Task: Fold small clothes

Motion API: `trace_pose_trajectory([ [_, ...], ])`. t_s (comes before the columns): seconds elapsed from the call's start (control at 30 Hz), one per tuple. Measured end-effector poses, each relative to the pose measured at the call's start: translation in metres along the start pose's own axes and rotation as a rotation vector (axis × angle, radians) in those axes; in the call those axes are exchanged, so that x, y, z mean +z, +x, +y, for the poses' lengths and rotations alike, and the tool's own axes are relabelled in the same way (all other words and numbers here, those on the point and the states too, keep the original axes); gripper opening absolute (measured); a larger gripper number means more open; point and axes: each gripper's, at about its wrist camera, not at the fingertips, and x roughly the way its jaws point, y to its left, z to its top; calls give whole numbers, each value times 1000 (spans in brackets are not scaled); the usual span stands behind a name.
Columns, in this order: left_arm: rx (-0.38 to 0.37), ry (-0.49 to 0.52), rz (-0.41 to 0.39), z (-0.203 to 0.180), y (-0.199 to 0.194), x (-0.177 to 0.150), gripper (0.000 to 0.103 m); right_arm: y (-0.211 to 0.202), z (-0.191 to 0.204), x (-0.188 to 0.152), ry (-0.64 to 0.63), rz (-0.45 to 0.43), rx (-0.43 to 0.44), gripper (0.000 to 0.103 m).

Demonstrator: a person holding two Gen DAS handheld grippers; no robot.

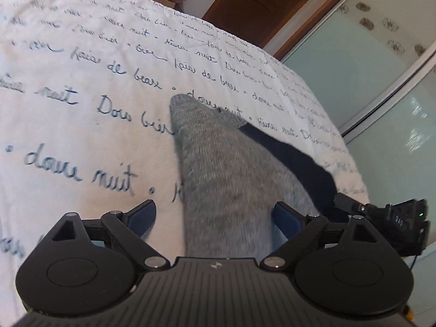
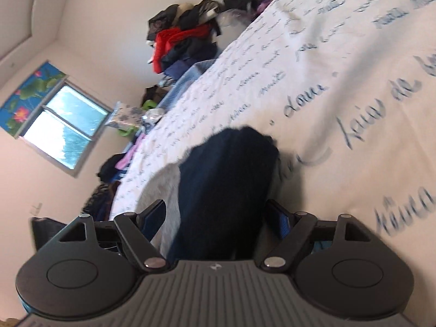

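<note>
A grey knitted sock (image 1: 218, 169) lies stretched out on the white bedsheet (image 1: 81, 125) printed with script. A dark navy sock (image 1: 294, 160) lies beside it on its right. My left gripper (image 1: 215, 218) is open, its jaws wide either side of the grey sock's near end. In the right wrist view the navy sock (image 2: 229, 188) runs forward between the spread jaws of my right gripper (image 2: 218, 218), which is open. A strip of the grey sock (image 2: 169, 190) shows to its left. The right gripper's body (image 1: 392, 218) shows at the left view's right edge.
The bed edge (image 1: 340, 136) falls off to the right toward frosted sliding doors (image 1: 368, 81) and a wooden door (image 1: 259, 5). A heap of clothes (image 2: 188, 41) is piled at the far end of the bed, and a window (image 2: 62, 130) is in the wall.
</note>
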Motion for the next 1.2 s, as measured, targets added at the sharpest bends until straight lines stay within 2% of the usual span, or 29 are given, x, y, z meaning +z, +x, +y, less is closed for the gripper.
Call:
trace_pose_trajectory([
  [0.2, -124, -51, -42, 0, 26, 15, 90, 39, 5, 21, -61, 70, 94, 81],
  [0.23, -126, -49, -49, -3, 29, 15, 84, 44, 6, 23, -71, 82, 97, 79],
  [0.27, -112, -39, -51, -5, 31, 15, 79, 49, 8, 24, -78, 86, 86, 68],
  [0.3, -85, -23, -47, -7, 33, 15, 60, 53, 9, 25, -88, 102, 72, 56],
  [0.33, -58, -8, -45, -9, 34, 13, 44, 57, 9, 25, -93, 120, 48, 33],
  [0.37, -60, -2, -50, -9, 33, 12, 42, 59, 7, 23, -89, 125, 37, 30],
  [0.43, -76, -2, -83, -5, 25, 8, 35, 55, 7, 19, -107, 103, 52, 27],
  [0.53, -60, 26, -123, -10, 7, 6, 32, 47, 13, 15, -108, 71, 68, 25],
  [0.7, -24, 73, -180, -23, -17, 18, 30, 47, 39, 23, -183, 35, 111, 25],
  [0.77, -1, 91, -198, -25, -20, 29, 30, 53, 44, 31, -196, 22, 101, 25],
  [0.83, 15, 78, -182, -19, -13, 43, 31, 64, 43, 40, -180, 8, 97, 25],
  [0.9, 47, 53, -147, -13, -1, 49, 33, 79, 33, 47, -121, 2, 55, 29],
  [1.0, 146, 103, -127, -12, 0, 39, 39, 88, 18, 47, -103, 13, -83, 39],
  [1.03, 147, 117, -128, -11, -5, 32, 43, 83, 15, 45, -91, 11, -72, 43],
  [1.13, 100, 120, -114, -8, -28, 8, 60, 52, 12, 35, -47, 10, 4, 76],
  [1.2, 45, 96, -97, -6, -44, -12, 64, 31, 10, 26, -21, 36, 60, 81],
])
